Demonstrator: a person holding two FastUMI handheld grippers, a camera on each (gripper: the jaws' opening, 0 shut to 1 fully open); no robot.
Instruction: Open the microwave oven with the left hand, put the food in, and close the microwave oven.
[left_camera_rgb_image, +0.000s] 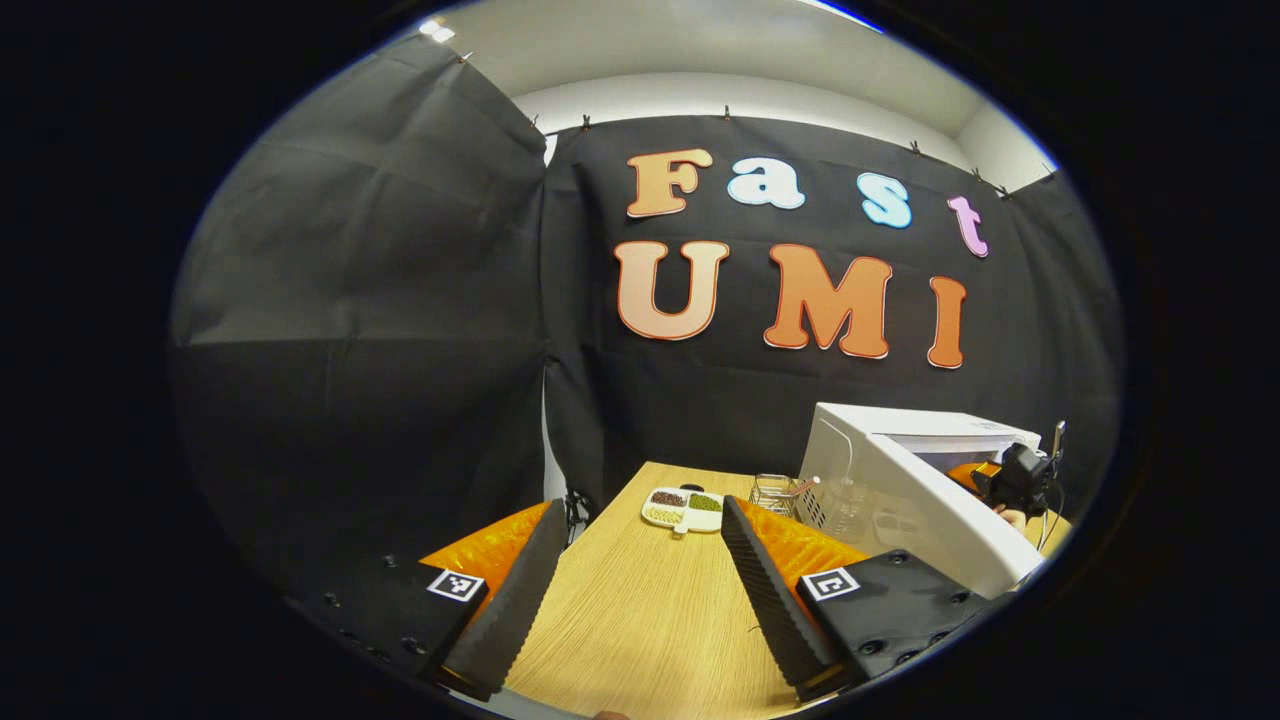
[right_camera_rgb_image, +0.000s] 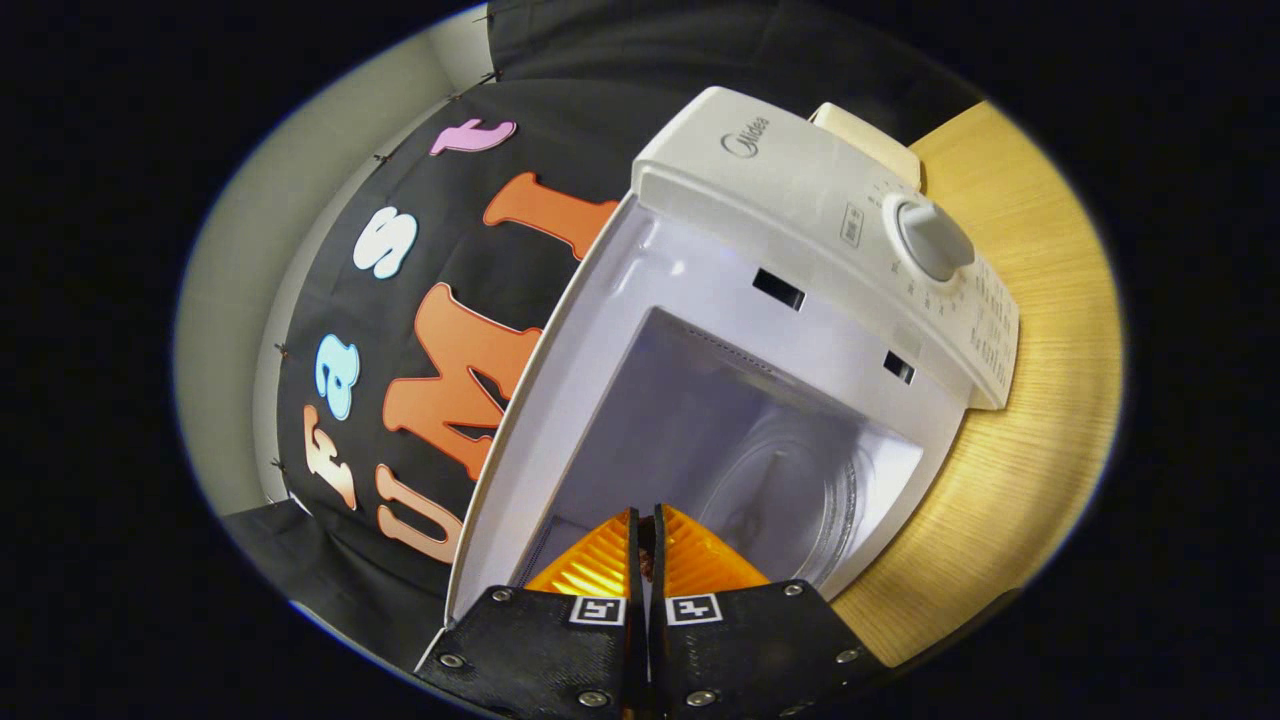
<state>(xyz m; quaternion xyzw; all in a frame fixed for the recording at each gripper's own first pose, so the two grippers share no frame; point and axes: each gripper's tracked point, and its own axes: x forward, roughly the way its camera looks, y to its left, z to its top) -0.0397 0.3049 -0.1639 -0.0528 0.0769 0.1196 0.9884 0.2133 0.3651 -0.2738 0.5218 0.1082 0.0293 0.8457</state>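
We see the white microwave oven (left_camera_rgb_image: 905, 470) at the far right of the wooden surface (left_camera_rgb_image: 640, 610), its door swung open. In the right gripper view its pale cavity gapes, with a glass turntable (right_camera_rgb_image: 800, 500) inside and a round dial (right_camera_rgb_image: 933, 240) on the control panel. The right gripper (right_camera_rgb_image: 645, 545) points into the cavity, jaws closed nearly together; something small and dark may sit between them, we cannot tell. The left gripper (left_camera_rgb_image: 640, 585) hovers over the surface, jaws wide apart, holding nothing. A divided dish (left_camera_rgb_image: 683, 508) lies beyond.
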